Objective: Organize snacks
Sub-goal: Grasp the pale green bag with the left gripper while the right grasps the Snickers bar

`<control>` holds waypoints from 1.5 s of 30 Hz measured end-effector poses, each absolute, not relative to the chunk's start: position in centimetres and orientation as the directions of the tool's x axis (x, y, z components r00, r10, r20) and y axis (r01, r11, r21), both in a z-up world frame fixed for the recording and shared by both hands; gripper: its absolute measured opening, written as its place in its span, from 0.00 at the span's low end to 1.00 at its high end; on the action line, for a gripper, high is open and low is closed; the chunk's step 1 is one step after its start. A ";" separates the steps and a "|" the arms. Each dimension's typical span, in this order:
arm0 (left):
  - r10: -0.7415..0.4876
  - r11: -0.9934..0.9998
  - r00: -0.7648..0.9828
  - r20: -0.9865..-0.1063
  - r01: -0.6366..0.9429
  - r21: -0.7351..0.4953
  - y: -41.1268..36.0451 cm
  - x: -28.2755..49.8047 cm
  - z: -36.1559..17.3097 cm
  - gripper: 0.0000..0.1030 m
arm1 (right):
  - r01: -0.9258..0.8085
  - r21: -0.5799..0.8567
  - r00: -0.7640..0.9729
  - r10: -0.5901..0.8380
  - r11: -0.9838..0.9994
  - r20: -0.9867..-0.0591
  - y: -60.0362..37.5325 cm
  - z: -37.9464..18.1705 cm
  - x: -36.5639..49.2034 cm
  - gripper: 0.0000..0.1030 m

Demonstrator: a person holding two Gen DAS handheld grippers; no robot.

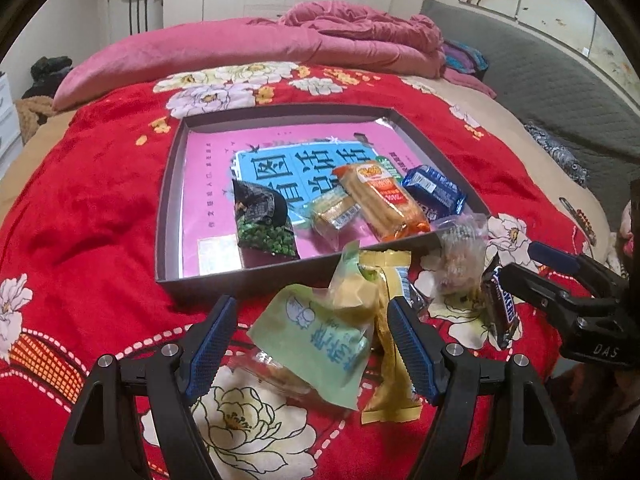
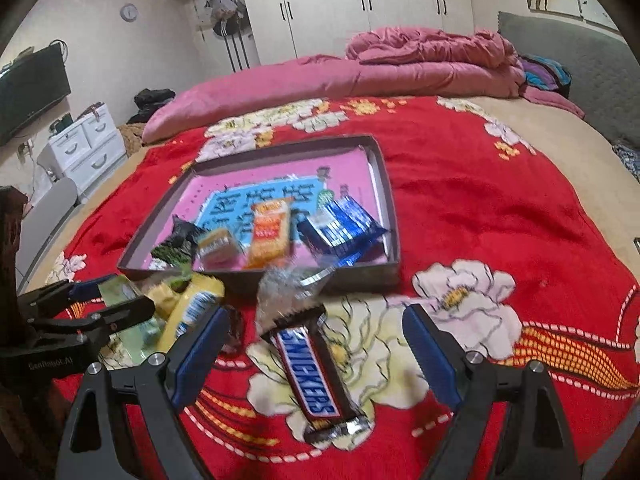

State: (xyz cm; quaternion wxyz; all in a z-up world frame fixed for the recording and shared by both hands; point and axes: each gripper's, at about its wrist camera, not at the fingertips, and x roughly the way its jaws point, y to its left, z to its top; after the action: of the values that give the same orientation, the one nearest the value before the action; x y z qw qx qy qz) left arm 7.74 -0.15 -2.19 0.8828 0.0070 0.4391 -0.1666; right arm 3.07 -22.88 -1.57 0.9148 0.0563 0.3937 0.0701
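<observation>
So we're mid-way thru the snack sorting. The shallow grey cardboard box lid with the pink-and-blue printed sheet inside [image 1: 168,200] is sitting on the red flowered blanket on the bed [image 1: 100,200], and it's already holding a few things: a dark green pea packet [image 1: 264,220], a small tan biscuit pack [image 1: 332,214], an orange wafer pack [image 1: 384,200] and a blue foil packet [image 1: 434,192].

Still outside, just in front of the box's near wall: a pale green wrapper with blue writing [image 1: 316,336], a yellow wrapper [image 1: 394,344] right beside it, a clear crinkly bag [image 1: 460,256] and the brown Snickers bar [image 2: 312,376].

The left hand-held gripper [image 1: 310,344] is hovering wide open w/ the green wrapper lying between the pads, nothing clamped yet. The right hand-held gripper [image 2: 316,356] is also gaping wide, straddling the Snickers (not pinching it afaict).

Next move imo: come down a bit more, close on each item, then lift over the box wall w/o snagging the neighbours.
</observation>
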 end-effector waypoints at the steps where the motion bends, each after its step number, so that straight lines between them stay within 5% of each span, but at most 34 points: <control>1: -0.289 0.944 0.554 -0.781 0.300 -0.137 -0.2 7.8 -2.3 0.76 | -0.089 0.158 0.673 0.177 0.983 -0.718 -22.9 -1.7 3.0 0.86; 12: -0.301 0.943 0.544 -0.783 0.290 -0.161 -0.2 8.2 -2.6 0.67 | -0.166 0.123 0.568 0.197 0.978 -0.799 -21.4 -4.2 3.3 0.86; 24: -0.332 0.931 0.518 -0.788 0.317 -0.183 -1.0 8.6 -3.0 0.53 | -0.150 0.168 0.542 0.223 0.974 -0.810 -21.8 -5.0 3.7 0.52; 33: -0.326 0.931 0.500 -0.802 0.316 -0.181 -1.7 9.1 -3.6 0.52 | -0.149 0.198 0.538 0.248 0.969 -0.806 -22.1 -5.2 4.2 0.36; 45: -0.351 0.924 0.488 -0.799 0.319 -0.212 -1.5 9.2 -3.7 0.34 | -0.187 0.209 0.577 0.280 0.960 -0.767 -21.8 -3.9 3.6 0.29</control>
State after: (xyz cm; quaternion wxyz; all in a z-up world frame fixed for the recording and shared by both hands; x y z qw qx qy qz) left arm 9.17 -1.48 -3.69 0.8622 -0.0175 0.4674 -0.1943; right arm 3.59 -21.77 -3.95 0.8865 0.0524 0.4404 0.1317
